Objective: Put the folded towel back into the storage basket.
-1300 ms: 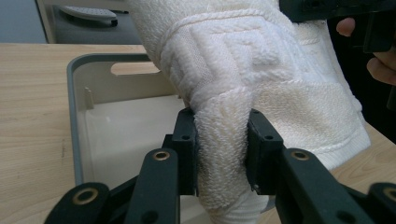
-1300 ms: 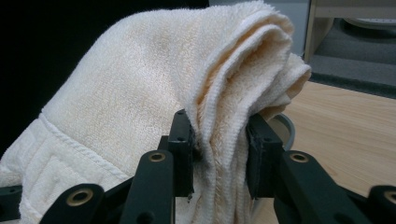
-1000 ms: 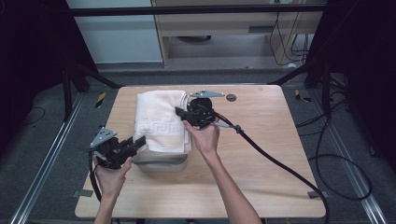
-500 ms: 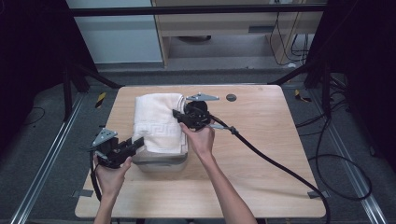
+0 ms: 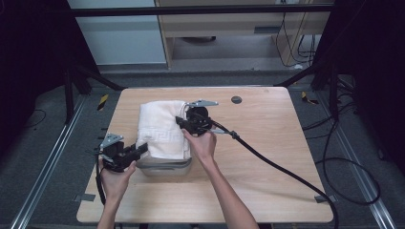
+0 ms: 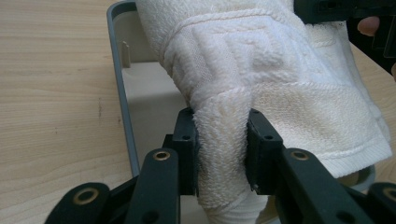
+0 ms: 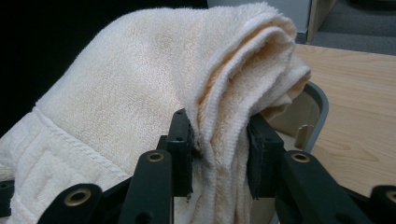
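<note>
A folded white towel (image 5: pixel 160 129) with a woven key pattern hangs over a grey plastic bin (image 5: pixel 167 168) on the wooden table. My left gripper (image 5: pixel 142 148) is shut on the towel's near left edge; its jaws pinch a thick fold of the towel (image 6: pixel 261 70) beside the bin's rim (image 6: pixel 120 88). My right gripper (image 5: pixel 181 120) is shut on the towel's right side, clamping several stacked layers of the towel (image 7: pixel 154 93) above the bin's far corner (image 7: pixel 317 105). The towel is held slightly above the bin and covers most of it.
The round-cornered wooden table (image 5: pixel 277 138) has a small dark hole (image 5: pixel 236 99) near its far edge. A thick black cable (image 5: pixel 282 167) trails from the right gripper across the table to the right. Dark floor and metal rails surround the table.
Both grippers have carried the towel a little toward the person and lower over the bin; the right gripper has shifted slightly left. Both grips are unchanged.
</note>
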`<state>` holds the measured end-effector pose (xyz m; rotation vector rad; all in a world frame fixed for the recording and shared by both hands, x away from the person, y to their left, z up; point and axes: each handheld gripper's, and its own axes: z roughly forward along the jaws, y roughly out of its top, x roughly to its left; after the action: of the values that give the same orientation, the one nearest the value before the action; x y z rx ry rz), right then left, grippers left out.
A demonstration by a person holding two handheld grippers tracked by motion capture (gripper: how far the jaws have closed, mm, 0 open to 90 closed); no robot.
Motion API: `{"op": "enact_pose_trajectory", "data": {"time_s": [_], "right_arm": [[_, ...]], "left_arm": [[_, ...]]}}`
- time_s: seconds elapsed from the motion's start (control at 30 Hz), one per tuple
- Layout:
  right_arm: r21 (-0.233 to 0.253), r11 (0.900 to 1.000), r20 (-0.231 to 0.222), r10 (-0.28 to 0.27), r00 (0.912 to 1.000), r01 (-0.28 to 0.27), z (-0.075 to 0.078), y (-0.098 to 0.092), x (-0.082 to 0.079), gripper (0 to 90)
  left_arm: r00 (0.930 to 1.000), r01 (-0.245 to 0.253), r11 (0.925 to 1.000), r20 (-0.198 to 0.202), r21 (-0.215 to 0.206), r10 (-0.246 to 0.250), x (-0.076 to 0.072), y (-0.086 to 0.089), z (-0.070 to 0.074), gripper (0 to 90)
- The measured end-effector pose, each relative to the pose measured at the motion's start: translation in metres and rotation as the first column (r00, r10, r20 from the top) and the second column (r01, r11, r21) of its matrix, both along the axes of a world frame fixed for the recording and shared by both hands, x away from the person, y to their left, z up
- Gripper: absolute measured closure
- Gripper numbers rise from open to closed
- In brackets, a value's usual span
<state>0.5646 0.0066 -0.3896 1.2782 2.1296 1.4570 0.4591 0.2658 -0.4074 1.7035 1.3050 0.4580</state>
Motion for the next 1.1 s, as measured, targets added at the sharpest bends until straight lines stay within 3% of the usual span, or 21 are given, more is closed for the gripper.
{"op": "enact_pose_trajectory", "data": {"time_s": [0.5, 1.1], "right_arm": [[-0.072, 0.997, 0.006, 0.0, 1.0, 0.0, -0.016, 0.007, 0.002, 66.2], [-0.14, 0.99, -0.018, -0.004, 0.9998, 0.001, -0.032, 0.012, 0.003, 64.1]], "left_arm": [[0.9992, -0.009, 0.9989, -0.038, 0.046, 0.01, 0.006, -0.003, -0.013, 68.4], [0.9961, -0.011, 0.9948, -0.086, 0.101, 0.02, 0.012, -0.005, -0.023, 67.2]]}}
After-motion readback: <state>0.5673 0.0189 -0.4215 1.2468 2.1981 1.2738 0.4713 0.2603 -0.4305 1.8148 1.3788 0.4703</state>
